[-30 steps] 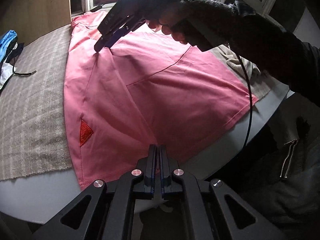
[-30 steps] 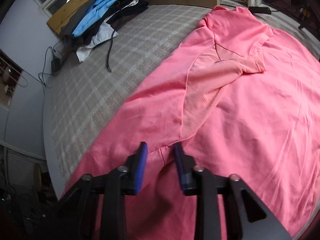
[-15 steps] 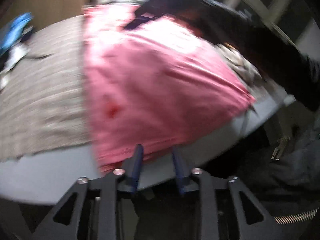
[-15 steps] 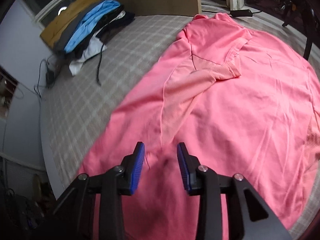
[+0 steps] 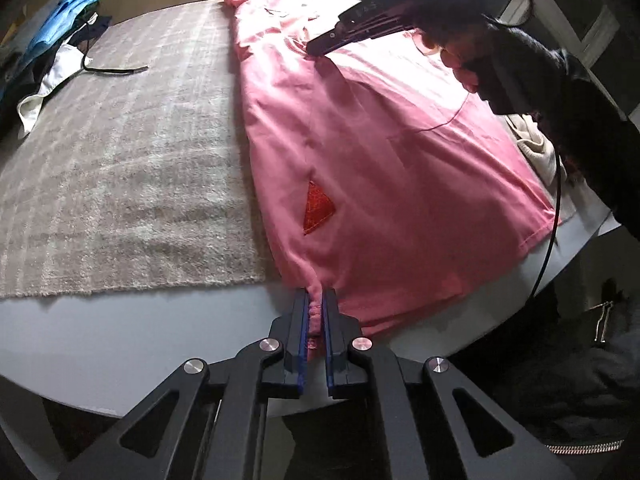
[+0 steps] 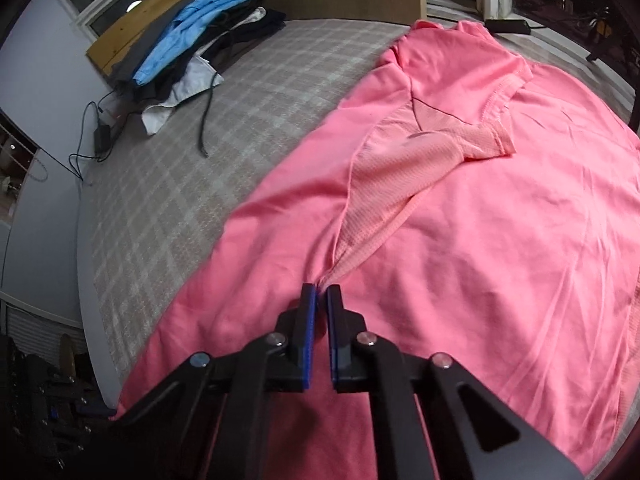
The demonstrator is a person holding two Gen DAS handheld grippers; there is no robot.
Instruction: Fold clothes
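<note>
A pink shirt (image 5: 400, 140) lies spread flat on a checked blanket, with a red triangle patch (image 5: 318, 210) near its hem. My left gripper (image 5: 316, 296) is at the near hem corner. Its jaws are closing, and a bunched fold of hem is pinched between the blue pads. In the right wrist view, the pink shirt (image 6: 500, 220) shows a mesh side panel (image 6: 400, 176) with a sleeve folded over it. My right gripper (image 6: 322, 290) is closing on a pinch of fabric at the panel's lower tip. The right gripper (image 5: 316, 46) also shows far up the shirt in the left wrist view.
A pile of blue, dark and white clothes (image 6: 200, 40) sits at the blanket's (image 6: 180, 160) far corner, with a charger and cables (image 6: 102, 136) beside it. The grey table edge (image 5: 120, 332) runs in front. A cream cloth (image 5: 536, 148) lies under the person's dark sleeve (image 5: 580, 100).
Both grippers opened and then closed again on the shirt. The left gripper shifted along the hem to the corner by the red patch. The right gripper stayed near the mesh panel.
</note>
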